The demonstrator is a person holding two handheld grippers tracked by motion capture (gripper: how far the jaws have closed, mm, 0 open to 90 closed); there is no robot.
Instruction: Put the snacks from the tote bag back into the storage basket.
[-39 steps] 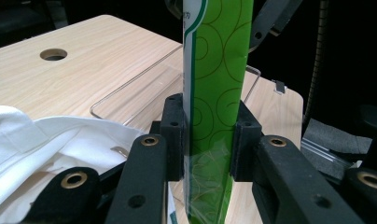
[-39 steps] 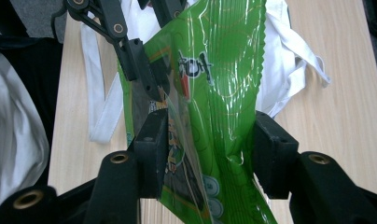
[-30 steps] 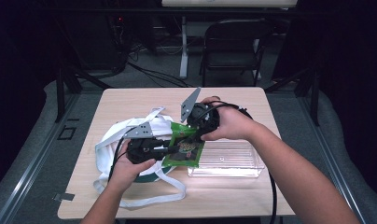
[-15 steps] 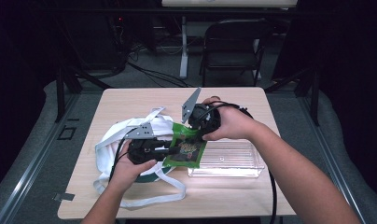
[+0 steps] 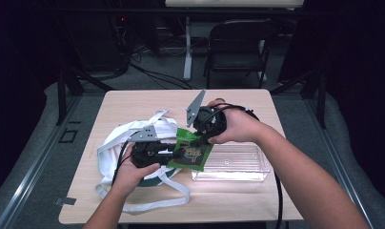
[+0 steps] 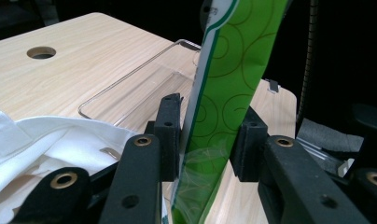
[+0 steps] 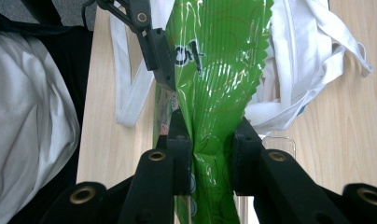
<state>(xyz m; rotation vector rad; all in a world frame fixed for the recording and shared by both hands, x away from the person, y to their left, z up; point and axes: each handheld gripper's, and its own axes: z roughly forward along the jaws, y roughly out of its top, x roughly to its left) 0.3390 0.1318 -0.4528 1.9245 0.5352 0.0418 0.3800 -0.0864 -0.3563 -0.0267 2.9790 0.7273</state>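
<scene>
A green snack packet (image 5: 193,152) hangs between both grippers above the table (image 5: 238,102). My right gripper (image 5: 198,141) comes in from the upper right; its jaws have just been closing, and its pads (image 7: 179,154) now squeeze the crinkled packet (image 7: 214,84). From the left, my left gripper (image 5: 174,153) holds the packet's other end. Its jaws have just been opening a little, with the packet (image 6: 224,88) still between the pads (image 6: 170,135) and touching them. In the right gripper view a finger (image 7: 154,46) of the left gripper lies against the packet's far part.
A white cloth bag (image 5: 133,138) with long straps lies on the table under the left hand. A clear plastic bin (image 5: 233,162) stands to the right of the packet. The table has a round cable hole (image 6: 41,52). A dark chair (image 5: 238,43) stands beyond the far edge.
Both hands have stayed where they were with the green packet between them. No other shift shows in the high view.
</scene>
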